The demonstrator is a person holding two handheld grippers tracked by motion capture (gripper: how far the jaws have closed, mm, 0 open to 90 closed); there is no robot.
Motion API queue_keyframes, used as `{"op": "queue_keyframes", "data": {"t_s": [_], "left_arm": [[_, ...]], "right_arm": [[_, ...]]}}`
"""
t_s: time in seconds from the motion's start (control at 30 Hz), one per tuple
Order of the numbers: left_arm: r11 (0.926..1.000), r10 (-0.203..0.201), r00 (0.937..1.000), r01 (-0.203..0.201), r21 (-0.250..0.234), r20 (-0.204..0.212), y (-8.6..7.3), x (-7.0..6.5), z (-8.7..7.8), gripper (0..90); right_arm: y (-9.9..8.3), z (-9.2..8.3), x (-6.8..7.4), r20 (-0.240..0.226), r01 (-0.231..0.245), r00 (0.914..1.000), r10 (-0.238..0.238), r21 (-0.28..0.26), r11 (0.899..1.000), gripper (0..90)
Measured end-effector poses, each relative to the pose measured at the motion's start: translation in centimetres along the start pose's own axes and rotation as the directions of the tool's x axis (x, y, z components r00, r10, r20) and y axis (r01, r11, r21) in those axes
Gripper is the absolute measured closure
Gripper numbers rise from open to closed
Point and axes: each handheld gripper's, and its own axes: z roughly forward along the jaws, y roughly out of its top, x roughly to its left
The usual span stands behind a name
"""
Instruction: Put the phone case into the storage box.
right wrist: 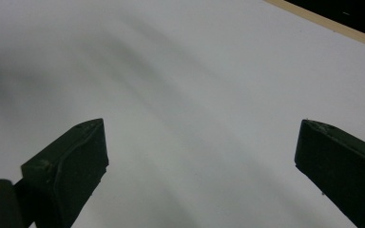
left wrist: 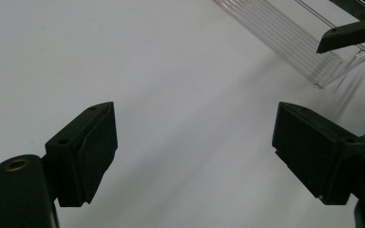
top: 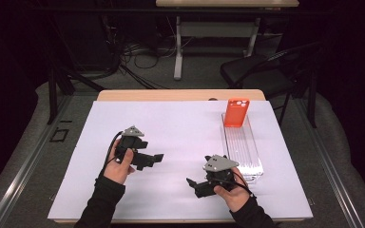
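Both tongs, left gripper (top: 158, 156) and right gripper (top: 190, 182), hover with jaws wide apart and empty over the white sheet (top: 171, 133), probably staged to fetch the orange phone case (top: 236, 112) propped upright at the clear tray's (top: 254, 164) far end.

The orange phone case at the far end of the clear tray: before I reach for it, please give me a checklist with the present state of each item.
1. Left tongs open, nothing between them: ok.
2. Right tongs open, nothing between them: ok.
3. Orange phone case free to grasp, standing at the far end of the clear tray, no tongs touching it: ok.
4. White sheet between the tongs and the tray bare, no obstacle: ok.
5. Tray lying flat, near the right tongs: ok.
6. Whether the case leans on the tray wall or sits in a groove: cannot tell.
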Motion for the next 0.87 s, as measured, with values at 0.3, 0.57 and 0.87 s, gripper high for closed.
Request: {"op": "queue_keyframes", "data": {"t_s": [0.3,0.57,0.87], "left_arm": [[1.0000,-0.003,1.0000,0.003,0.004,0.000,0.0,0.0,0.0,15.6],[0.9999,-0.012,0.9999,0.012,-0.001,-0.002,-0.1,0.0,0.0,15.6],[0.9999,-0.013,0.9999,0.013,-0.002,-0.002,-0.1,0.1,0.0,15.6]], "right_arm": [[-0.6,0.5,0.2,-0.022,-0.005,0.9997,0.005,0.006,1.000,3.2],[-1.0,0.7,0.2,-0.032,0.006,0.9995,-0.006,0.016,1.000,3.7],[-1.1,0.6,0.1,-0.038,-0.004,0.9993,0.005,0.010,1.000,4.3]]}}
